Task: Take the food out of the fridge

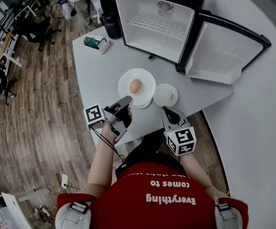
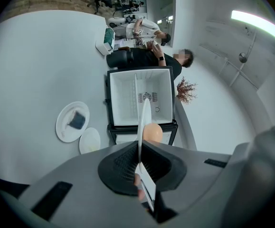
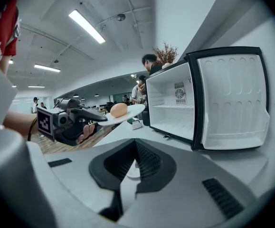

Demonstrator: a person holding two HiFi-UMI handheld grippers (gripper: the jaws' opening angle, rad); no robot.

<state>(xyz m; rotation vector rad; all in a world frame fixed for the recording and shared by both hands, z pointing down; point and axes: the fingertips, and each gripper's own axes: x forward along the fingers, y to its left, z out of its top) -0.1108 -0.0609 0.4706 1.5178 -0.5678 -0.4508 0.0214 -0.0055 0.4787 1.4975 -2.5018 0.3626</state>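
My left gripper (image 1: 128, 99) (image 2: 141, 148) is shut on the rim of a white plate (image 1: 137, 82) (image 2: 145, 120) and holds it level above the table. A tan egg-shaped piece of food (image 1: 136, 86) (image 2: 152, 133) lies on that plate. The right gripper view shows the same plate (image 3: 130, 112), the food (image 3: 119, 109) and the left gripper (image 3: 75, 120). My right gripper (image 1: 165, 109) (image 3: 136, 144) hangs shut and empty just in front of a small white plate (image 1: 166, 95) (image 2: 90, 140) on the table. The small fridge (image 1: 157, 23) (image 3: 173, 103) stands open with bare shelves.
The fridge door (image 1: 223, 51) (image 3: 232, 103) swings out to the right. Another plate with a dark item (image 2: 73, 121) lies on the grey table (image 1: 104, 75). A teal box (image 1: 97, 43) and a black container (image 1: 112, 25) sit near the fridge. People (image 2: 149, 56) are behind it.
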